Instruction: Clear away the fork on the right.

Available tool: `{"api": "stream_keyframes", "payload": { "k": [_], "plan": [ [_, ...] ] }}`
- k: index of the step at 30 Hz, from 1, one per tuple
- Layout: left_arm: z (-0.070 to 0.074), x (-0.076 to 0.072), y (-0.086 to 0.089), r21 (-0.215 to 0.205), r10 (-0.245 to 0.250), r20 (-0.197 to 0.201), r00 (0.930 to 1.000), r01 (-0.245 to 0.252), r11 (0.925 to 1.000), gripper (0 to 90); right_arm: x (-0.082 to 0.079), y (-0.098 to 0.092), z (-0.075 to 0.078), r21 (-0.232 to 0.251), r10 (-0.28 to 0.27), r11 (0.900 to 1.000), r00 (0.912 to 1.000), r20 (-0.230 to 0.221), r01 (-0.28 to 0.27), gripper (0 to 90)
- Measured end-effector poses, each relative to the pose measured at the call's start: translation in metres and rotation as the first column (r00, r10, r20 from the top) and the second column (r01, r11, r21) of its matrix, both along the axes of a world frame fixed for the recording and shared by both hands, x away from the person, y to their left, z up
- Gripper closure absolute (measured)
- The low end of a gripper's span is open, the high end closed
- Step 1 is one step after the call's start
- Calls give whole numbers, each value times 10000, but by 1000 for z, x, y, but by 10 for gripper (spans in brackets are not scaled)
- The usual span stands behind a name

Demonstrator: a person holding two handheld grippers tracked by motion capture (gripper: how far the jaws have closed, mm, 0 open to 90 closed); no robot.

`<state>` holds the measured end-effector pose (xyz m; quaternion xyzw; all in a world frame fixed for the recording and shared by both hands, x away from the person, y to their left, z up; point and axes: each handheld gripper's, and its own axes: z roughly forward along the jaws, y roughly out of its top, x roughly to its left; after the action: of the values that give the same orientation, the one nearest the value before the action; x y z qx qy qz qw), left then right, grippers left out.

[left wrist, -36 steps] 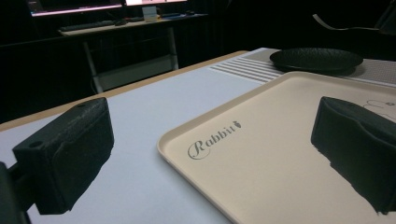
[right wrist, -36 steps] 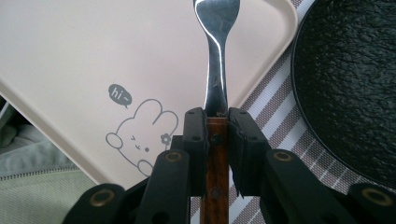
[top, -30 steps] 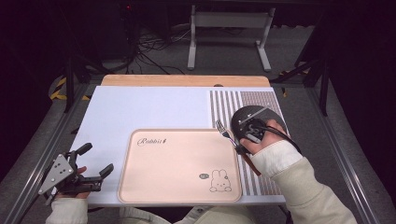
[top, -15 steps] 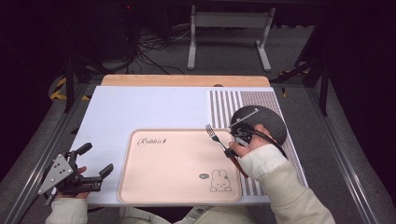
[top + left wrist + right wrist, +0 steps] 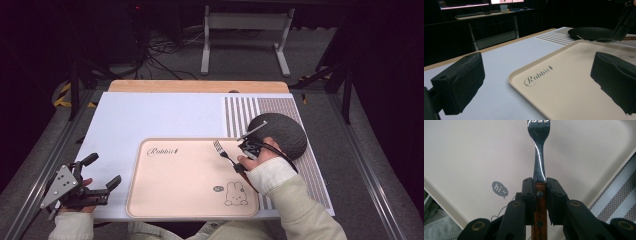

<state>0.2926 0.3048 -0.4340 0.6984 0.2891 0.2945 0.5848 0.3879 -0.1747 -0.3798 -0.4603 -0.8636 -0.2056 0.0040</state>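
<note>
Right gripper view: jaws clamped on the wooden handle of the fork (image 5: 539,152), tines toward 12 o'clock over the beige tray (image 5: 469,155). Best lowered flat before release, well inside the rim, clear of the dark plate (image 5: 280,134) at 2 o'clock. High view: right gripper (image 5: 248,147) over the tray's 3 o'clock edge; left gripper (image 5: 102,172) idle, jaws wide, empty, at 9 o'clock.

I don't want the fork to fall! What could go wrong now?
The right tool pinches only the narrow wooden handle of the metal fork, so the fork might twist or slip as it comes down. Its tines hang over the beige rabbit tray and might scrape or tap it if lowered too fast. The dark round plate sits close behind that hand, so a backward swing could bump it.
</note>
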Motion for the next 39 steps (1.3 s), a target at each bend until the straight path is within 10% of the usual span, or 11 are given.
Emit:
{"api": "stream_keyframes", "payload": {
  "k": [39],
  "plan": [
    [0, 0, 0, 7, -44, 10, 10000, 44, 10000, 0, 8, 6, -30, -338, -267, 9991, 9979, -596, 247, 778]
  ]
}}
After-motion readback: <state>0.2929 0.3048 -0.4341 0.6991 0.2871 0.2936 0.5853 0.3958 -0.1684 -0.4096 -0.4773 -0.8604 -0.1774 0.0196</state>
